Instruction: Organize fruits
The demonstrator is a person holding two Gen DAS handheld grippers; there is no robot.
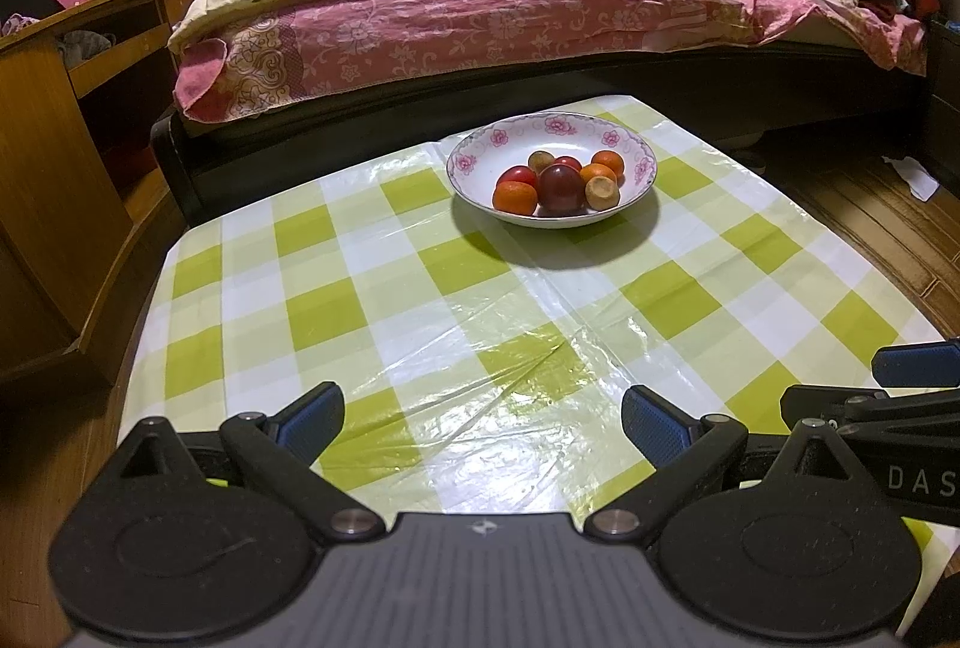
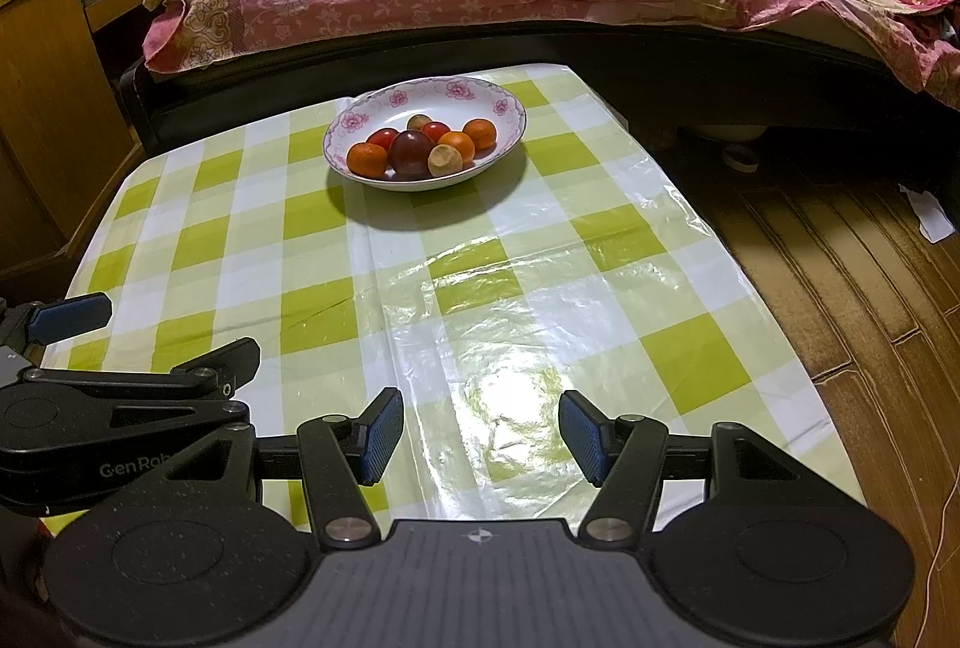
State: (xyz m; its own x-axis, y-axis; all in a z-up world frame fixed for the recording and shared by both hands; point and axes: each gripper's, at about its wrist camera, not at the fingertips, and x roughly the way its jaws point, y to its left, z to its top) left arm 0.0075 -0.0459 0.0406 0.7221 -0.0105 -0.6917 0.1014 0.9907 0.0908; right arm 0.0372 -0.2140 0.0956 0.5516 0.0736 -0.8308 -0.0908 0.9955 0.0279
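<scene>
While both tools hover low over the near edge of the bench [image 1: 252, 288], the scene reads as follows:

Left hand-held gripper [image 1: 483, 423]: jaws spread wide, nothing between them.
Right hand-held gripper [image 2: 480, 435]: jaws also apart, somewhat less wide, nothing held.
Bowl [image 1: 474, 150]: white with a pink flower rim, standing at the far end of the bench, close to the bed [image 1: 540, 6].
Fruits [image 1: 558, 183]: all piled inside the bowl; oranges, red ones, a large dark red one [image 1: 561, 187] in the middle, and two brownish ones, touching each other. None lies loose on the cloth.
Direction: from the left tool the bowl lies ahead and a little to the right; from the right tool it lies ahead and to the left. It sits roughly between the two lines of sight.
Nearer hand: I cannot tell; both look about equally far off.
Long axis: the fruits are round, so no approach angle is favoured.
Step, as I judge it: everything appears gathered already, or sorting has not begun.
</scene>
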